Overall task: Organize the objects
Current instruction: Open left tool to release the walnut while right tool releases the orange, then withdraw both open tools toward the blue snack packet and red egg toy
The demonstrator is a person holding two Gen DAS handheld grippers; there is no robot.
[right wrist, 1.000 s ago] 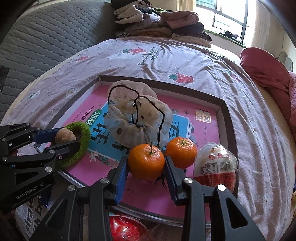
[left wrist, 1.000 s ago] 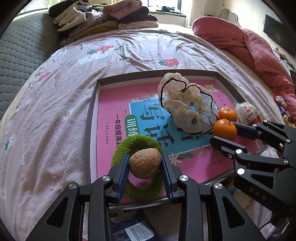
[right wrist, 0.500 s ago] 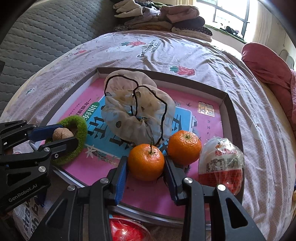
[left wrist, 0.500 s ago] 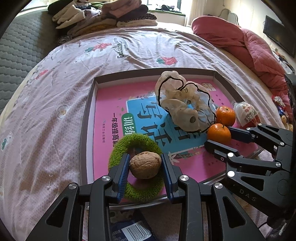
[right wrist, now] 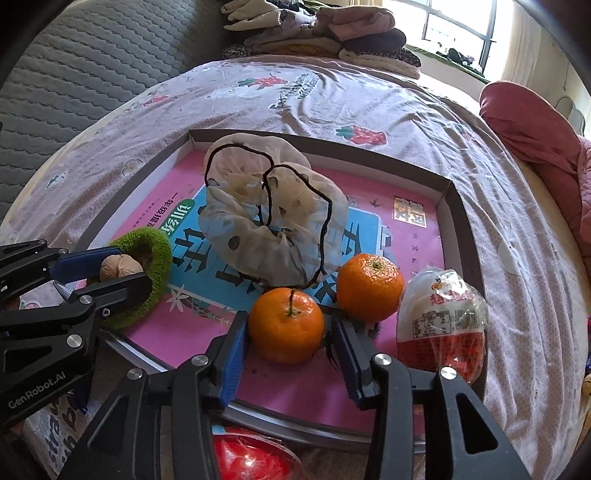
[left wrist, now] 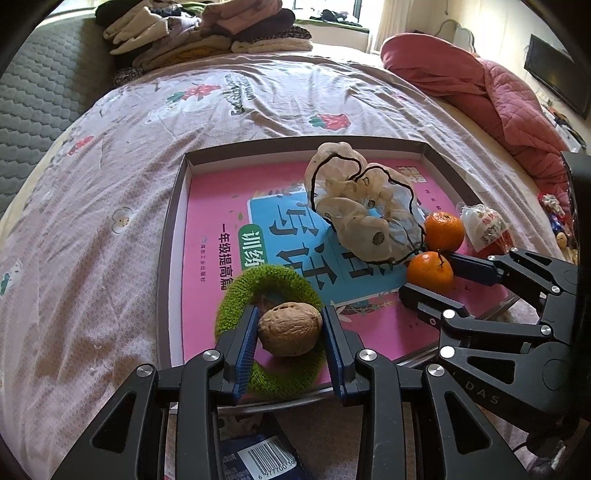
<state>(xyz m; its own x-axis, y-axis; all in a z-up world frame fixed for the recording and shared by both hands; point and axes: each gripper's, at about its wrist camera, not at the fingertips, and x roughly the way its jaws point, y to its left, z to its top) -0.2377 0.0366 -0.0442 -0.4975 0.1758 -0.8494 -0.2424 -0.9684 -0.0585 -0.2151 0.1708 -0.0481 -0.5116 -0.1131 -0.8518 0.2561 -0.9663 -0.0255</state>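
A shallow box tray (left wrist: 173,236) with a pink book cover inside lies on the bed. My left gripper (left wrist: 289,330) holds a walnut (left wrist: 290,328) between its blue pads, low over a green fuzzy ring (left wrist: 236,295) at the tray's near left. My right gripper (right wrist: 288,328) is shut on an orange (right wrist: 286,325) resting on the tray, beside a second orange (right wrist: 370,286). A cream hair bonnet (right wrist: 273,218) with black trim sits mid-tray. A snack packet (right wrist: 441,321) lies at the tray's right edge.
Folded clothes (left wrist: 207,33) are stacked at the far end of the bed. A red quilt (left wrist: 480,92) lies at the right. A red-filled packet (right wrist: 251,458) and a blue barcoded packet (left wrist: 258,461) lie just outside the tray's near rim.
Both grippers have lowered toward the tray with their loads. The orange now rests on the pink surface and the walnut sits low inside the green ring.
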